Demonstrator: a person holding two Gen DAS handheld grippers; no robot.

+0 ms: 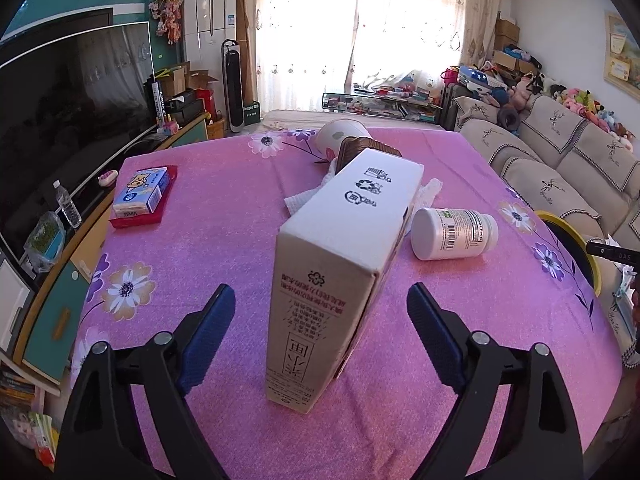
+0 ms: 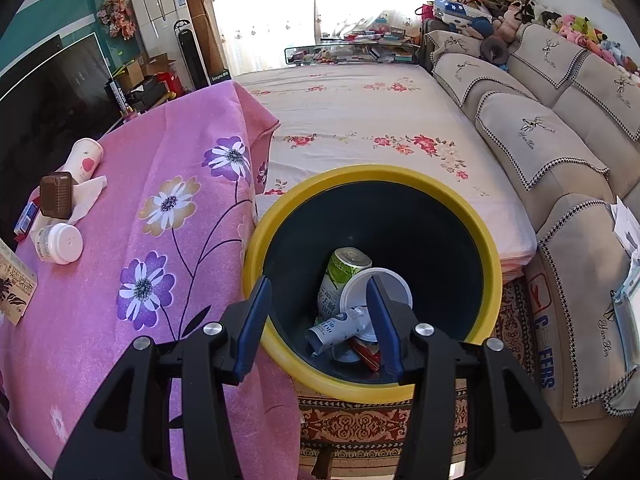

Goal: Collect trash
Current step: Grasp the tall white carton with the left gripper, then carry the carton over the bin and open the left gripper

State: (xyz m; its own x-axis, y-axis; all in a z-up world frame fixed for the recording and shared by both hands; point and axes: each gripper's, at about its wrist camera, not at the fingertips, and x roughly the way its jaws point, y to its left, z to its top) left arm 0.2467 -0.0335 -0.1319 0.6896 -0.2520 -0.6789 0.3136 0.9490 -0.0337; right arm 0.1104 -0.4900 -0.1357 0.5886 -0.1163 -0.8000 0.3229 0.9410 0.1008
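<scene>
The left hand-held gripper [image 1: 320, 328] has its blue-padded jaws standing apart on either side of a long white cardboard carton [image 1: 340, 264] printed with red and black characters, which lies on the pink flower-patterned table [image 1: 200, 240]. Clear gaps show between each pad and the carton's walls, so nothing is gripped yet. The right hand-held gripper [image 2: 318, 320] hovers with its jaws partly apart and empty above a dark round waste bin with a yellow rim [image 2: 452, 200], which stands on the floor just beside the table.

The carton looks light and hollow, and its near end seems propped above the cloth. If the pads close off-centre or on the tilted end, it could twist, crush or slide out. Its far end lies close to a crumpled white paper napkin [image 1: 304, 198] and a white plastic pill bottle lying on its side [image 1: 454, 234]; a careless lift could roll the bottle toward the table edge.

The left wrist view shows the carton's full length and a blue tissue pack in a red tray [image 1: 142, 196], but only a sliver of the bin. The right wrist view alone shows the bin's inside: a green drink can [image 2: 340, 276], a white cup [image 2: 376, 286] and a squeezed tube [image 2: 340, 328] already collected. It also shows a brown ridged plastic tray [image 2: 58, 194] and a fallen white paper cup [image 2: 82, 160] more plainly.
</scene>
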